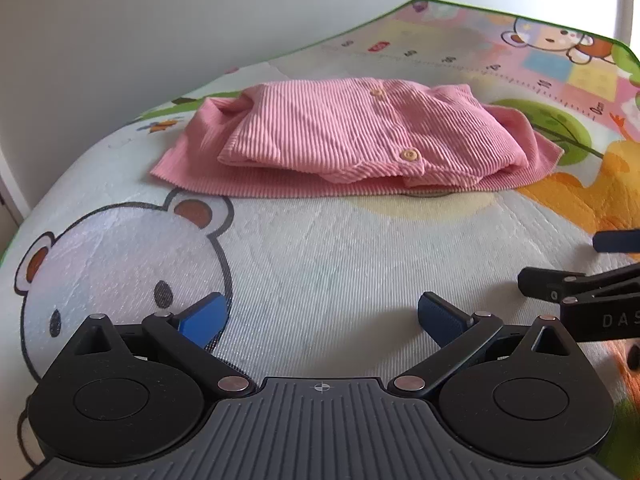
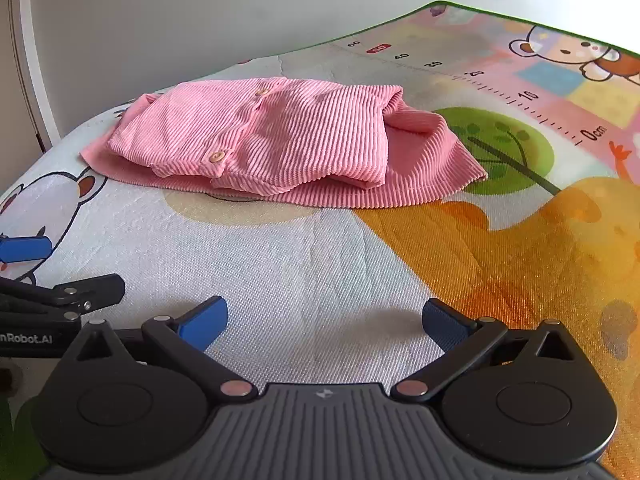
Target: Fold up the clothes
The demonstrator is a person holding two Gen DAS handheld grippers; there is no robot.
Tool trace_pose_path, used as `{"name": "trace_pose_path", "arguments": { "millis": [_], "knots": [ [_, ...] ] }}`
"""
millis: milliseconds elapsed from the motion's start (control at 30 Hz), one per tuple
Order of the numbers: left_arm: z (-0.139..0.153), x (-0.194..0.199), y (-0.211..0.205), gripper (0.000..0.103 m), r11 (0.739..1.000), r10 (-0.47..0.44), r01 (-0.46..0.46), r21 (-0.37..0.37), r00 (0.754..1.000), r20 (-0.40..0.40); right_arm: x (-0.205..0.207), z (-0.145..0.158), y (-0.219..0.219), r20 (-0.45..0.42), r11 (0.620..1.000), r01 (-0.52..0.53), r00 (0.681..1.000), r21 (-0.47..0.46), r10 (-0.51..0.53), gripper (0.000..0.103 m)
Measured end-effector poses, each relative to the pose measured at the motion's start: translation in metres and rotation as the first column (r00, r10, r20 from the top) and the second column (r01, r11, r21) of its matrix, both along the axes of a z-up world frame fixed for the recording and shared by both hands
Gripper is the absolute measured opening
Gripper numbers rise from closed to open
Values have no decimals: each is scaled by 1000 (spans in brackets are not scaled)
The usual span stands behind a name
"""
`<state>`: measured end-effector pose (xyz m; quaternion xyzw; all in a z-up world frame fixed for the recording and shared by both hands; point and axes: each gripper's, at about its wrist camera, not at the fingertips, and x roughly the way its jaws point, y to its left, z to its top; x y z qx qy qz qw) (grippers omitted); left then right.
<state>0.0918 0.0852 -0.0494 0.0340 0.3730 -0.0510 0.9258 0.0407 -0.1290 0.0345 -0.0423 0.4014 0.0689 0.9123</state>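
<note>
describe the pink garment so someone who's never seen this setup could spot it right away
Start with the cartoon play mat covered in bears and a printed ruler; toward its far side, near the wall, lies the pink garment. It is a ribbed corduroy piece folded into a rough rectangle, with a lower layer sticking out along the front. It is the only cloth there, marked by two pale round buttons on top.
</note>
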Motion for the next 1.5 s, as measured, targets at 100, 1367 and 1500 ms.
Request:
{"name": "trace_pose_path", "arguments": {
  "millis": [100,1367,1500],
  "knots": [
    [2,2,2,103,1000,-20,20,-1,999,-27,0,-1,-1,-1,1000,-7,1000,2,7,103],
    [39,116,-21,103,993,83,-94,65,985,150,116,23,26,290,938,-154,924,-309,248,103],
    [75,109,7,103,990,139,-141,-10,959,248,112,39,28,506,945,-5,844,-327,180,103]
  ]
}}
